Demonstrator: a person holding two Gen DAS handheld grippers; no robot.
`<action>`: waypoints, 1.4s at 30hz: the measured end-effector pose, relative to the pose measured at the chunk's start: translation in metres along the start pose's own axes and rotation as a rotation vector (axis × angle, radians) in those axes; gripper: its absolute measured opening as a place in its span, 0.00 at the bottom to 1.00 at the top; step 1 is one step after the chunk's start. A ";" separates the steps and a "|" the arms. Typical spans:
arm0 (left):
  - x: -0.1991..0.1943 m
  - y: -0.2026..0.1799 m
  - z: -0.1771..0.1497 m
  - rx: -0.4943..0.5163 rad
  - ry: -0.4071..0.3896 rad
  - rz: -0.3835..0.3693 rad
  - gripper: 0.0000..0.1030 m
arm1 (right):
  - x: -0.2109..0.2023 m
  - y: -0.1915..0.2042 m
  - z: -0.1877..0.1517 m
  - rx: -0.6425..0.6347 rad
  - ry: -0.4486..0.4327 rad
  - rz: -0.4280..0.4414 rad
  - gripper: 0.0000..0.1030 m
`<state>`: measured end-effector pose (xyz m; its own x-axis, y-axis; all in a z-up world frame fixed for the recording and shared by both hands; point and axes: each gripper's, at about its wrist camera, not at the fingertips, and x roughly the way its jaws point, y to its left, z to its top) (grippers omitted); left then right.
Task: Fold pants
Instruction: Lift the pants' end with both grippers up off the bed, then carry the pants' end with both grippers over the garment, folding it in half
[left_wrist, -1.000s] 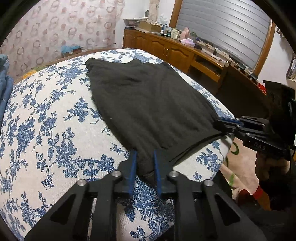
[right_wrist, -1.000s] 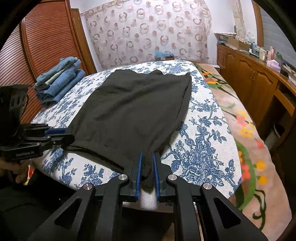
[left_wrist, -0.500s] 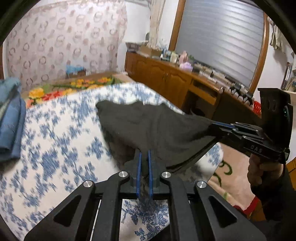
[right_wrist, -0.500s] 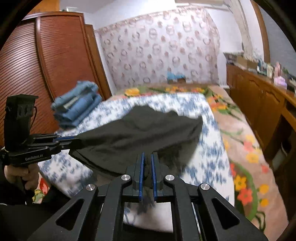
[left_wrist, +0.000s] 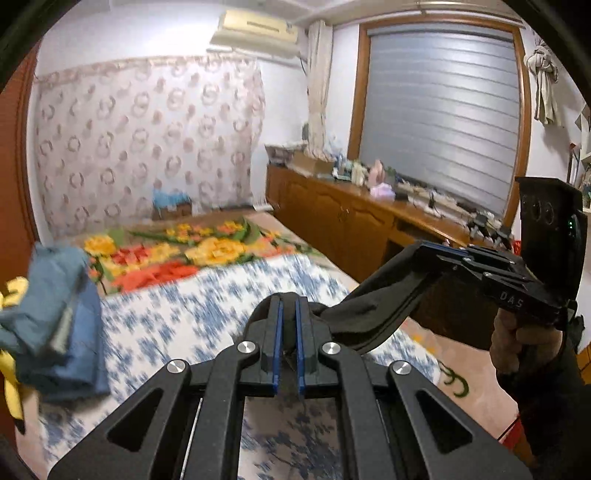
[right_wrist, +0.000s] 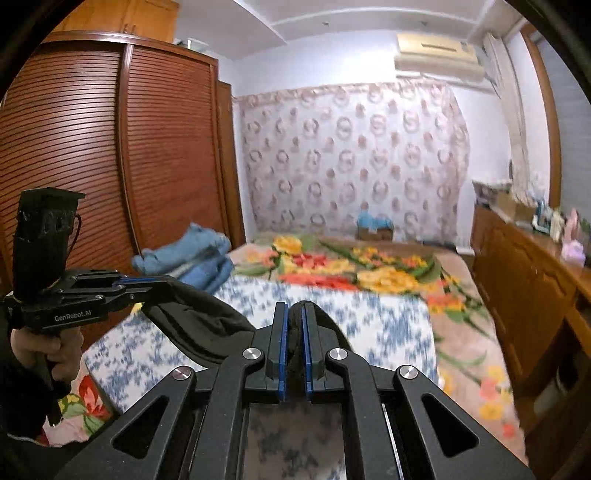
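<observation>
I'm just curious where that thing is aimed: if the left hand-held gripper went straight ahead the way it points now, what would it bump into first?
Probably the blue-flowered bed cover. The left hand-held gripper, shut on the black pants, points slightly downward over the bed, with nothing else visible in between. The picture is blurred and depth unclear, so it might instead reach the flowered blanket beyond.

Black tongs (left_wrist: 288, 314) with blue pads, silver screws, "GenRobot.AI" lettering.

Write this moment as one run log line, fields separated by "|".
step: lift pants | left gripper: shut on black pants | right gripper: shut on black pants | pants: hang between grippers above bed
</observation>
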<state>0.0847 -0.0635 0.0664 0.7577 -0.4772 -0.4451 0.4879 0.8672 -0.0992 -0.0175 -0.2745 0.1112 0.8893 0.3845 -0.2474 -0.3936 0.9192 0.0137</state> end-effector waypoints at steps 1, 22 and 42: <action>-0.003 0.003 0.008 0.008 -0.017 0.014 0.06 | 0.002 0.000 0.006 -0.006 -0.005 0.004 0.06; 0.033 0.087 0.074 0.058 -0.068 0.302 0.06 | 0.164 0.009 0.072 -0.057 0.053 -0.050 0.06; 0.023 0.055 -0.060 -0.022 0.134 0.181 0.06 | 0.150 0.024 -0.031 -0.054 0.255 0.087 0.06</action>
<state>0.1029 -0.0178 -0.0025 0.7670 -0.2921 -0.5712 0.3386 0.9406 -0.0263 0.0991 -0.1974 0.0443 0.7671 0.4219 -0.4833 -0.4842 0.8750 -0.0048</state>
